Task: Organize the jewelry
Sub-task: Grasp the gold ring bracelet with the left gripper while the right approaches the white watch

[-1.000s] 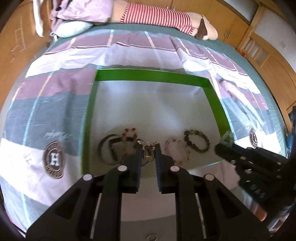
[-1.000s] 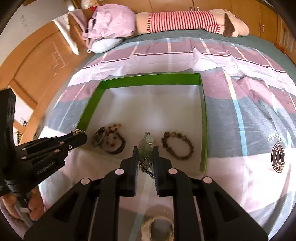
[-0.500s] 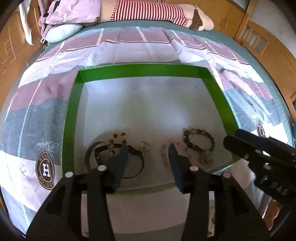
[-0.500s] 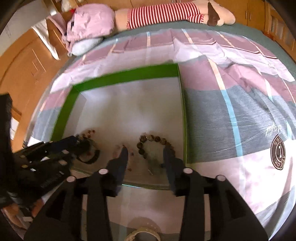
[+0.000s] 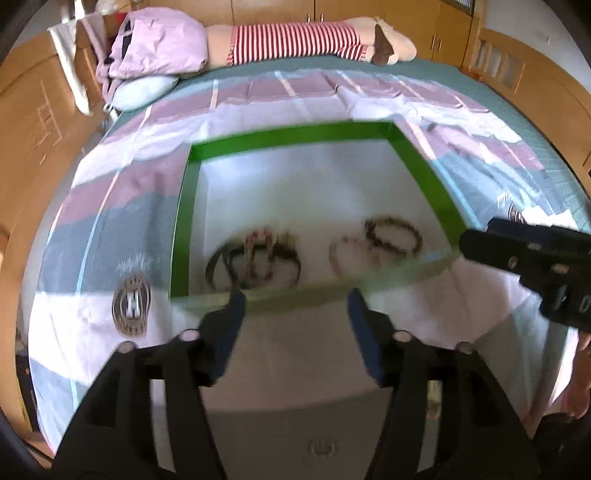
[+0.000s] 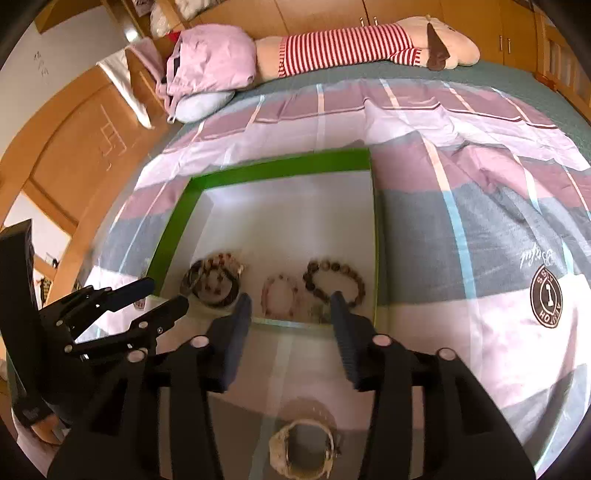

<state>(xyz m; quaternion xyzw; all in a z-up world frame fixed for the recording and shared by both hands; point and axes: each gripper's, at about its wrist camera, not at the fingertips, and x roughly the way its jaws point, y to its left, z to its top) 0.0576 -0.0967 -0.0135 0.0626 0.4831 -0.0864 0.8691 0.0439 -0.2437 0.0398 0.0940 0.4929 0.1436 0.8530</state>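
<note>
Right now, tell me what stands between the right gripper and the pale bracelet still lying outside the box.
Nothing visible does. The pale bracelet lies on the bedspread below the right gripper, nearer the camera than its open, empty jaws, which have just been opening. The green-rimmed box lies ahead, not between them.

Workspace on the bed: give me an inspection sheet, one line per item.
Surface: striped quilt on a bed, bearing a shallow green-rimmed tray.
Job's things: in the tray's near part, a dark-bead bracelet, a pink bracelet, and dark rings with a bead strand heaped at the left. A pale woven bracelet lies outside, nearer the camera.
Clutter: nothing seen beyond the jewelry.
Grippers: left gripper and right gripper both open, their jaws having just been opening; nothing between them; both at the tray's near edge.
Cables: nothing seen.
Surroundings: striped plush toy, lilac garment, wooden cabinets.
</note>
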